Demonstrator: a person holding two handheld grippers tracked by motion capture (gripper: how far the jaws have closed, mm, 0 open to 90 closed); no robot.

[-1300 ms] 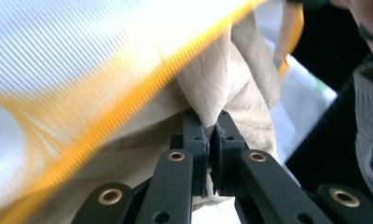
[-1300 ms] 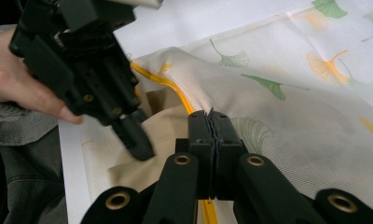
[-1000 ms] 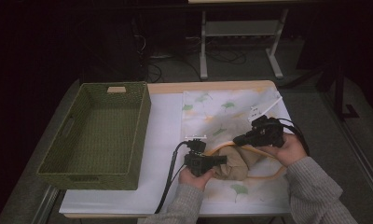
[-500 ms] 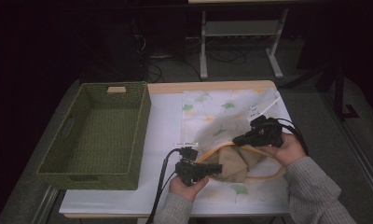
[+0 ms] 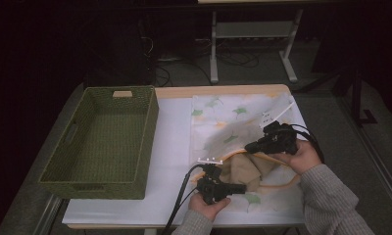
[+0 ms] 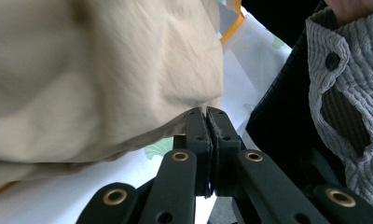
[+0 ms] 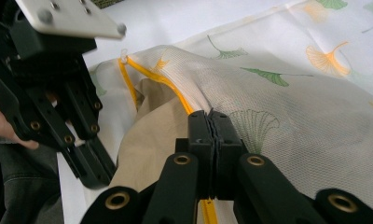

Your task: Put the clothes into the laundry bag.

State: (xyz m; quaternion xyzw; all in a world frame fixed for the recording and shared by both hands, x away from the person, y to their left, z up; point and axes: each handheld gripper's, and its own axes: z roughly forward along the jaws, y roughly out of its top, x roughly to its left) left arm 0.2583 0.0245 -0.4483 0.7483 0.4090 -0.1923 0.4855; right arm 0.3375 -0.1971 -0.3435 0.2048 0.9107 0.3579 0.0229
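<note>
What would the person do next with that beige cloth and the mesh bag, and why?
Probably pull the beige cloth further out: the left gripper has just closed on its edge, while the right gripper pinches the mesh bag's yellow rim, holding the mouth open.

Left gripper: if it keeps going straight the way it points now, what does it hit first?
Likely the beige cloth: the left gripper has its shut jaws at the cloth's edge, pointing into its bulk. Whether the edge is pinched is unclear.
</note>
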